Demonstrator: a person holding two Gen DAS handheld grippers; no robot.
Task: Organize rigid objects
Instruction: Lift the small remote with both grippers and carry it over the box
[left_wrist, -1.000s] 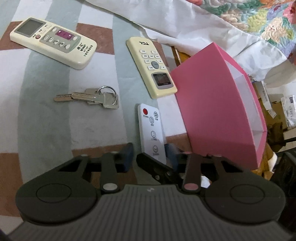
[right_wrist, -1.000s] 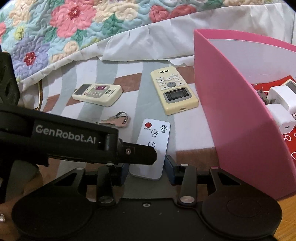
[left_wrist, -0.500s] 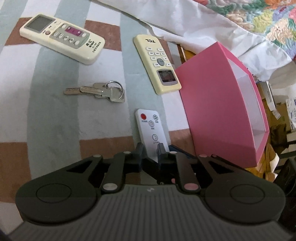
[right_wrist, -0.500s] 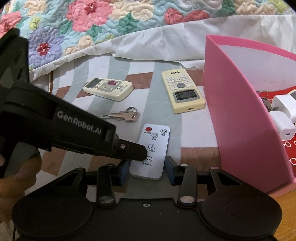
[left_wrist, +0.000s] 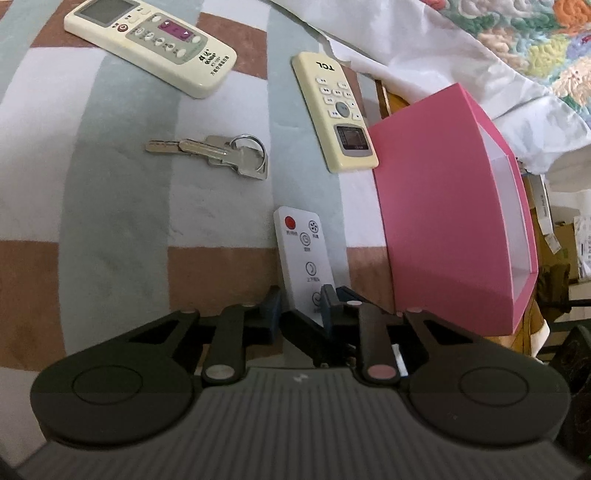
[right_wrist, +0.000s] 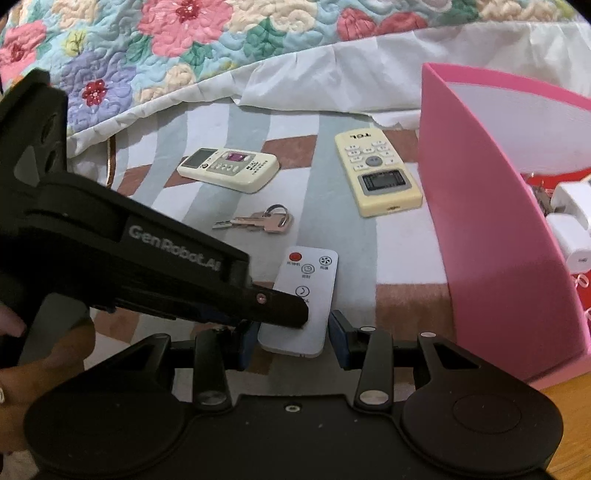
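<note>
My left tongs (left_wrist: 301, 302) are clamped on the near end of the small white remote (left_wrist: 303, 254), their jaws having just eased open a touch with it still between them. It is flat and thin, with a red button at the far end and round icons below, and lies on the striped cloth (left_wrist: 110, 206) beside the pink box (left_wrist: 443, 221). My right tongs (right_wrist: 291, 338) stand apart around the same remote, not pressing. Keys (left_wrist: 221, 153) and two cream remotes lie beyond.

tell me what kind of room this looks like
Probably a bedroom: a floral quilt and white sheet hang over a striped rug, where air-conditioner remotes and keys lie.
</note>
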